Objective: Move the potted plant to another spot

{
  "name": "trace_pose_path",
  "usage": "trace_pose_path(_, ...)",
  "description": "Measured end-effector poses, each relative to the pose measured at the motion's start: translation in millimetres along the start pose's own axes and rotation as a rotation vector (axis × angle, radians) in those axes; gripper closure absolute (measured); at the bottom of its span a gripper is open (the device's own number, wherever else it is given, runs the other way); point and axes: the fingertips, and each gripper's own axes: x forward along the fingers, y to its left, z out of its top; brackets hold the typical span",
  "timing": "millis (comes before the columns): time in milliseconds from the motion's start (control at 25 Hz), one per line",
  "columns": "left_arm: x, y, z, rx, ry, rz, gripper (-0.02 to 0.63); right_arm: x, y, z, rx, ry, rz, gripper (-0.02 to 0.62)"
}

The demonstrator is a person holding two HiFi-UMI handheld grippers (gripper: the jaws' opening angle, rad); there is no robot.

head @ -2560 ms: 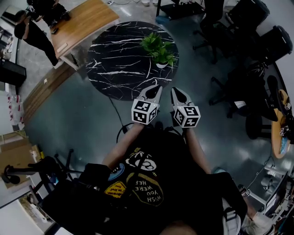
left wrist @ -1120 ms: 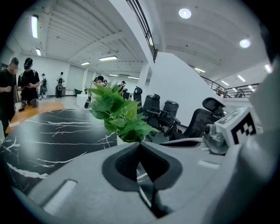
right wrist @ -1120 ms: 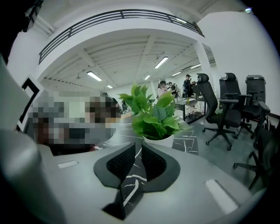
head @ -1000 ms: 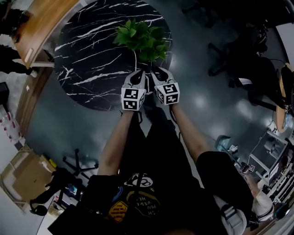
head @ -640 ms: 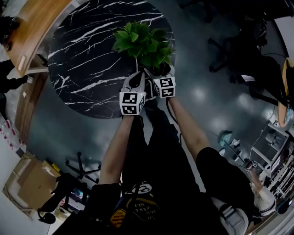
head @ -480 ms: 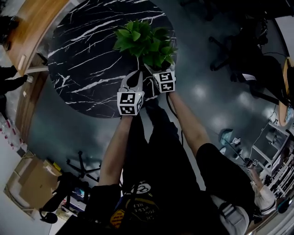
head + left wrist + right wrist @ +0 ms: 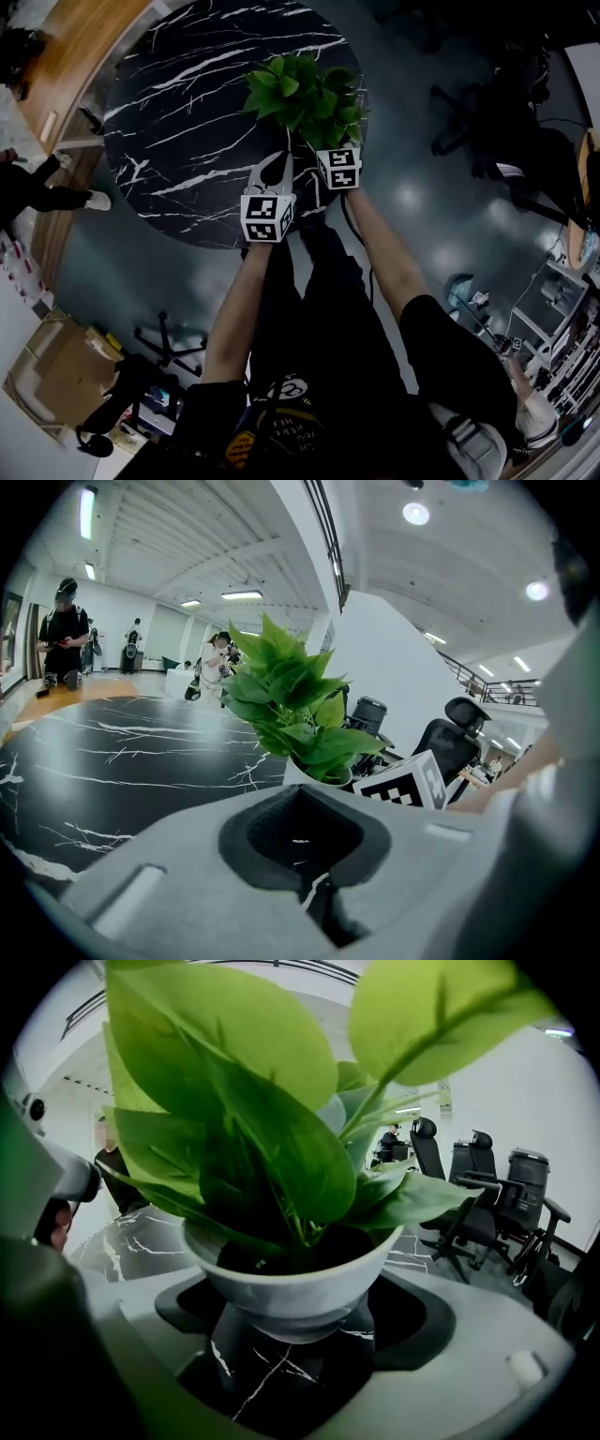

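Note:
A leafy green potted plant stands near the right edge of a round black marble table. Its white pot sits on the table between the spread jaws of my right gripper. Those jaws are opening, with a gap on each side of the pot. From the head view, the right gripper reaches under the leaves, which hide the pot. My left gripper hovers over the table just left of the plant, its jaws shut and empty. The left gripper view shows the plant ahead and to the right.
Black office chairs stand on the floor right of the table. A wooden desk lies at the upper left, with a person beside it. A cardboard box sits at the lower left.
My right gripper has gone forward and down under the leaves, and its jaws have spread around the pot. The left gripper has crept forward beside it, still shut.

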Motion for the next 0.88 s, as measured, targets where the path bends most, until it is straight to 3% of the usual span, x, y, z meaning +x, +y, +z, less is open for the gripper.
trace_pose_path(520,49.2,11.0,18.9,-0.013,-0.01,0.028,0.601,24.2,-49.1,20.7,0.016,0.022,-0.029,0.12)
trace_pose_path(880,101.5,34.8,33.3,-0.023,0.025,0.073,0.601,59.4,-68.9,45.6,-0.013,0.028,0.012,0.12)
